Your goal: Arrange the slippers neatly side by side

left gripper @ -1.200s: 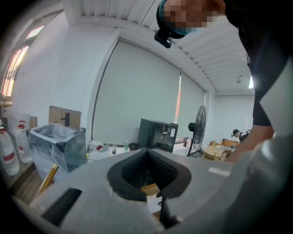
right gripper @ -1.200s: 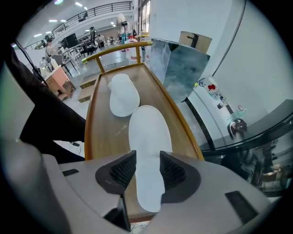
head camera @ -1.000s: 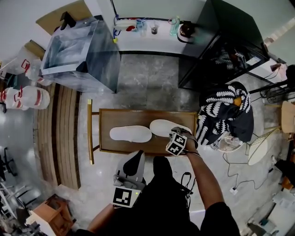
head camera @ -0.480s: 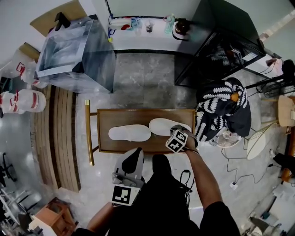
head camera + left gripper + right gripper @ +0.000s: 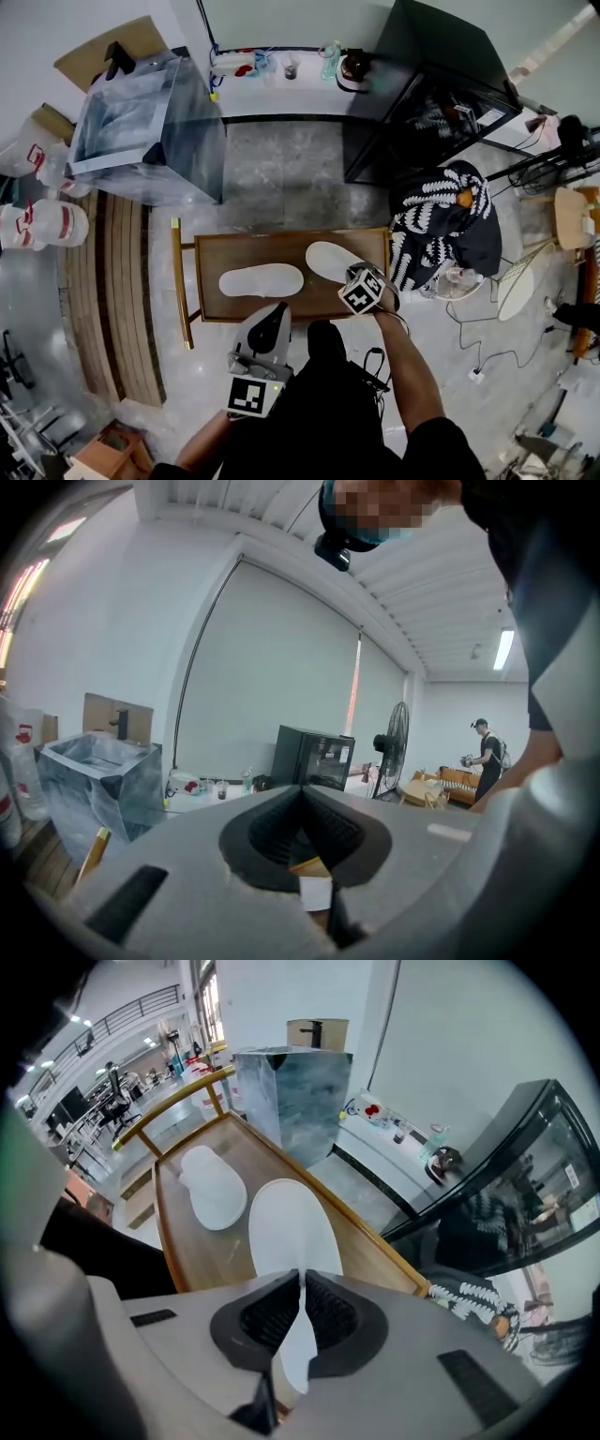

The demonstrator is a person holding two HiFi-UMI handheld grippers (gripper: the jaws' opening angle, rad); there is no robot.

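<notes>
Two white slippers lie on a low wooden table [image 5: 281,238]. The left slipper [image 5: 261,280] lies flat, lengthwise along the table. The right slipper [image 5: 330,260] lies at an angle, and its near end is pinched edge-on between the pads of my right gripper [image 5: 351,279], whose jaws are closing on it. In the right gripper view the held slipper [image 5: 286,1227] stretches away from the right gripper [image 5: 300,1283], with the other slipper [image 5: 214,1190] to its left. My left gripper [image 5: 272,325] is shut and empty, held off the table near the person's legs. In its own view the left gripper [image 5: 302,794] points up into the room.
A brass rail [image 5: 178,281] runs along the table's left end. A draped grey cabinet [image 5: 150,131] stands at the back left, and a black glass cabinet [image 5: 431,103] at the back right. A chair with a black-and-white cloth [image 5: 441,230] stands close to the table's right end.
My right gripper's jaws have closed on the right slipper's near end, and that slipper has swung to a slight angle. The left gripper and left slipper have stayed put.
</notes>
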